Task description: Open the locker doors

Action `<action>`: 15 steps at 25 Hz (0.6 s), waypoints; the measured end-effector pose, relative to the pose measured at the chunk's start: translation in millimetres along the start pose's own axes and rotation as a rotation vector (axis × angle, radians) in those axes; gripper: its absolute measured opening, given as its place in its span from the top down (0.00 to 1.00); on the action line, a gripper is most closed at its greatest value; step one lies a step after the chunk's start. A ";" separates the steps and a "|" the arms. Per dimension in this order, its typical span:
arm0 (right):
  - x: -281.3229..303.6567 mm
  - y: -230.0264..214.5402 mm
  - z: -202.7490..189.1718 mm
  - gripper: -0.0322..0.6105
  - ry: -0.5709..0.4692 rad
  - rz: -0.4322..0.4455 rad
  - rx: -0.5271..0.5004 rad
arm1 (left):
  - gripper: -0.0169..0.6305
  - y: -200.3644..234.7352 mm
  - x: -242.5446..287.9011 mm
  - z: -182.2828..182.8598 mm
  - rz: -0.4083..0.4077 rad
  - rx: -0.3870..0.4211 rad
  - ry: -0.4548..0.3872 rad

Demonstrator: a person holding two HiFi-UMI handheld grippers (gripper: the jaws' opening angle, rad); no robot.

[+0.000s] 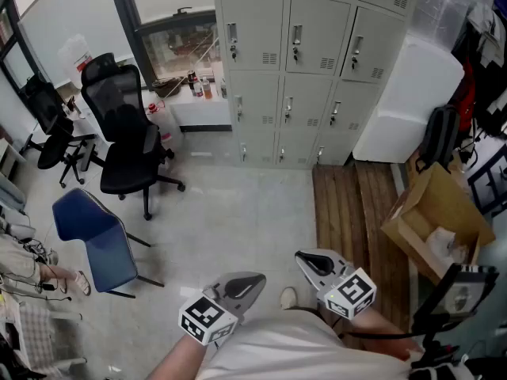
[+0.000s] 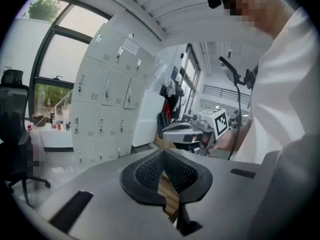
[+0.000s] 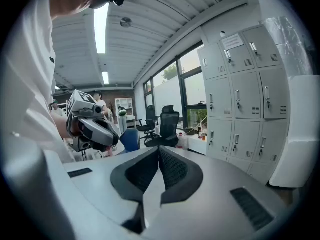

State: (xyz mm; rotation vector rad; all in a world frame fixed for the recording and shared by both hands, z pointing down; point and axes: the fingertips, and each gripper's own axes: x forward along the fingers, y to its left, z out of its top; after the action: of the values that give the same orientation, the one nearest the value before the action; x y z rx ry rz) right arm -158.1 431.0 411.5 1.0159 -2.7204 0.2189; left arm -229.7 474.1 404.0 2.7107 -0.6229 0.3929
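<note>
Lockers (image 1: pixel 297 70) stood at twelve o'clock in the head view, every visible door closed, well apart from both tools. The left tool (image 1: pixel 255 279) and right tool (image 1: pixel 303 256), at six o'clock, were each clenched on nothing. Walking closer came first, I judged, then unclenching one tool squarely before a door handle (image 1: pixel 295 42) while skirting the office chair (image 1: pixel 127 125) at ten o'clock.

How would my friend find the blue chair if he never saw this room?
Start at the grey lockers along the far wall, then look left to the big black office chair by the window. In front of it, nearer the person, stands the blue chair: the only blue one, on thin plain legs instead of wheels.
</note>
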 end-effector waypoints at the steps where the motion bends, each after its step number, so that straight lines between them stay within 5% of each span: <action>1: -0.1 -6.1 1.7 0.92 -0.004 0.010 -0.002 | 0.96 2.5 5.8 4.3 0.005 -0.009 -0.003; 15: -10.4 -112.8 -32.0 0.92 0.023 0.059 -0.009 | 0.96 41.0 104.8 40.7 0.133 -0.017 0.058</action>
State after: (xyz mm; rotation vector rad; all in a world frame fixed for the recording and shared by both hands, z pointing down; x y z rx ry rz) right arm -70.8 360.1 446.3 0.9256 -2.7308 0.2265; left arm -150.1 385.1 412.6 2.6399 -0.7887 0.4951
